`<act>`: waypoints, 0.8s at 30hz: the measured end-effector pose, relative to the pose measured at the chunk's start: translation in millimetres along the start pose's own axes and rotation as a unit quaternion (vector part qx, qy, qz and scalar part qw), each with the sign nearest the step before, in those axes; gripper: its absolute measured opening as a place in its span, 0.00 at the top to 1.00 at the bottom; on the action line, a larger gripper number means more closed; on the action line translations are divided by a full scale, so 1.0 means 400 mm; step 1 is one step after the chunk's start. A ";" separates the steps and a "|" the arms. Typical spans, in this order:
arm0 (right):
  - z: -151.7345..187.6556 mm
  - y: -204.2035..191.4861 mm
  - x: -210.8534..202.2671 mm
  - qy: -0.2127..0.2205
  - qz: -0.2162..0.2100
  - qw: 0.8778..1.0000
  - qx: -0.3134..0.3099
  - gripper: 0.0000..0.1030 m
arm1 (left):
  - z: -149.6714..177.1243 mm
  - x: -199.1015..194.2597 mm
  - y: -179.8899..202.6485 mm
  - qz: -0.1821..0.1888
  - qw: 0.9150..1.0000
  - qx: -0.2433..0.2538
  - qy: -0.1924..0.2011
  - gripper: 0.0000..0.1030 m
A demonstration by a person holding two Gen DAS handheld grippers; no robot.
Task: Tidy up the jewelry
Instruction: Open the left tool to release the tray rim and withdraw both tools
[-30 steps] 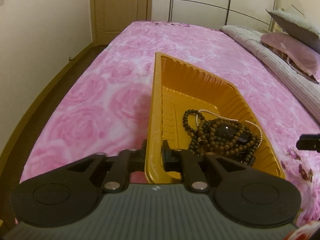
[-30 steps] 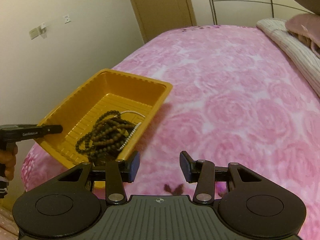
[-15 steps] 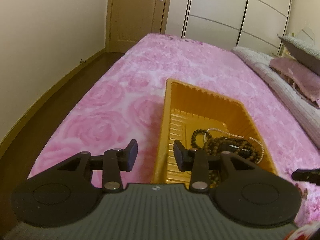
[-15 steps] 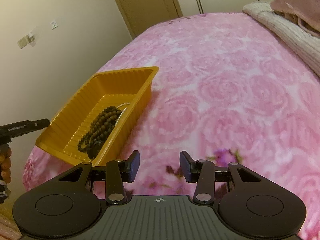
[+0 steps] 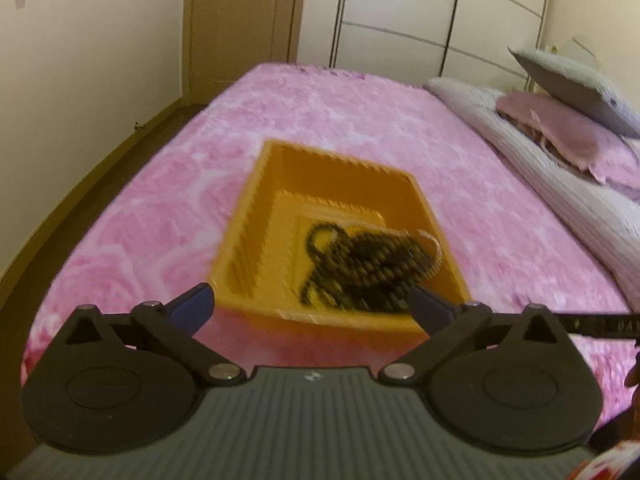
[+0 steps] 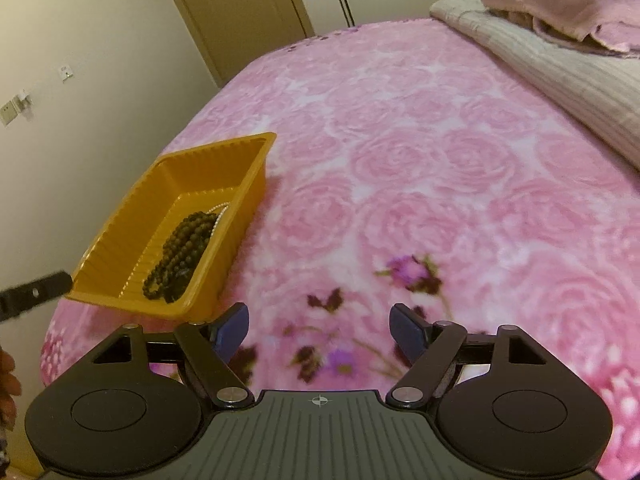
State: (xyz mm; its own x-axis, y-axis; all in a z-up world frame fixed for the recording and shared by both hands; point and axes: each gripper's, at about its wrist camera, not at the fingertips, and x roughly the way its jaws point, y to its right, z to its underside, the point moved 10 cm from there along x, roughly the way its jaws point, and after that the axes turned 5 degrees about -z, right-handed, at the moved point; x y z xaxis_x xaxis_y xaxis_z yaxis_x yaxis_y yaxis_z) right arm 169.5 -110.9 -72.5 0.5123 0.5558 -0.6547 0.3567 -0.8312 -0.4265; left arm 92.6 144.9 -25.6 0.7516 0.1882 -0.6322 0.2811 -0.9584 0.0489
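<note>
An orange plastic tray rests on the pink rose bedspread. Inside it lies a heap of dark bead strands with a thin white pearl string beside them. My left gripper hovers just short of the tray's near wall, its jaws opening wide with nothing between them. My right gripper hangs over the bedspread to the right of the tray, jaws opening, holding nothing. The left gripper's finger pokes in at the left edge of the right wrist view.
The bed stretches away towards a wooden door and wardrobe fronts. A folded grey blanket and pillows lie along the right side. The bed's left edge drops to a dark floor beside the wall.
The left gripper let go of the tray's rim, backed away and spread wide. The tray now lies flat on the bed. The right gripper opened wider and shifted right.
</note>
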 end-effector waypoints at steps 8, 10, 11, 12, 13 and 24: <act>0.058 0.003 -0.076 -0.002 0.032 0.999 -0.012 0.25 | 0.087 -0.047 0.107 0.021 0.999 0.023 -0.041 0.00; 0.068 0.000 -0.096 -0.001 0.031 0.999 -0.012 0.25 | 0.104 -0.060 0.128 0.019 0.998 0.025 -0.048 0.00; 0.074 -0.003 -0.108 0.000 0.031 0.999 -0.014 0.25 | 0.113 -0.065 0.138 0.017 0.998 0.028 -0.054 0.00; 0.079 -0.006 -0.116 0.000 0.034 0.999 -0.015 0.25 | 0.122 -0.069 0.147 0.015 0.998 0.029 -0.060 0.00; 0.083 -0.006 -0.125 0.001 0.039 0.999 -0.017 0.25 | 0.131 -0.071 0.154 0.015 0.997 0.028 -0.067 0.00; 0.125 -0.022 -0.180 -0.002 0.065 0.997 -0.037 0.25 | 0.161 -0.103 0.194 0.012 0.996 0.032 -0.081 0.00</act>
State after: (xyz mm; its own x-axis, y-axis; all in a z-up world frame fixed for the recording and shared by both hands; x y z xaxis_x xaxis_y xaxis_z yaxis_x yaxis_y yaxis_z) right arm 90.6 -144.4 -52.9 0.5542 0.4432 -0.7046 0.3446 -0.8927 -0.2905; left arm 45.1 48.9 -45.5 0.6505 0.1335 -0.7477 0.2215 -0.9750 0.0186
